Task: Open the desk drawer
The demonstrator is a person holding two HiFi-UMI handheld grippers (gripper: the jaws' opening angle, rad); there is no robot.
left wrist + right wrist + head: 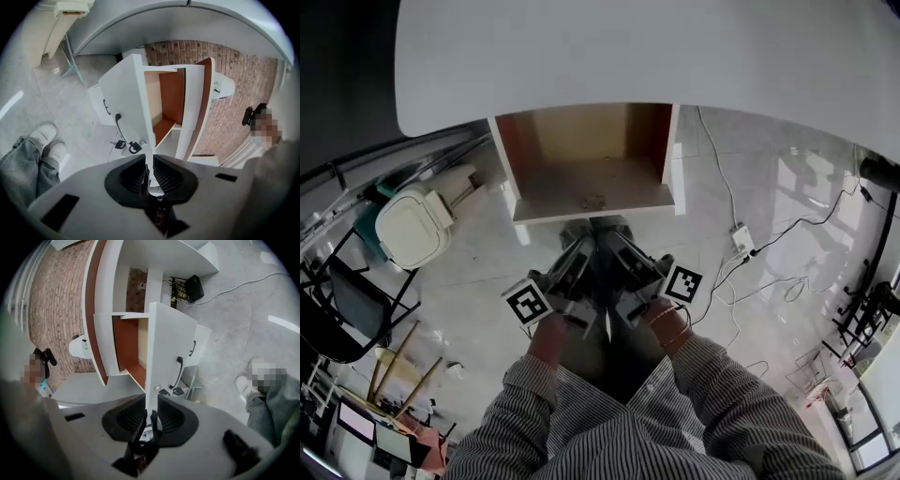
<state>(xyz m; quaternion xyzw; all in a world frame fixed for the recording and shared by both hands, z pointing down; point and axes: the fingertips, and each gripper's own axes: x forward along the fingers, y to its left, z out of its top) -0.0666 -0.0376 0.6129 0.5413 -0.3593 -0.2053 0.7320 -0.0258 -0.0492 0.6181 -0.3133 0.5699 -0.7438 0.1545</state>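
Setting: indoor workroom of office type. Evidence: white desk with a wood-lined drawer; black chair; glossy pale floor with loose cables and a power strip; brick wall.

Bright, even indoor light. Pale glare shines on the glossy floor at the head view's right. All three views bend strongly at the edges, with black corners in both gripper views.
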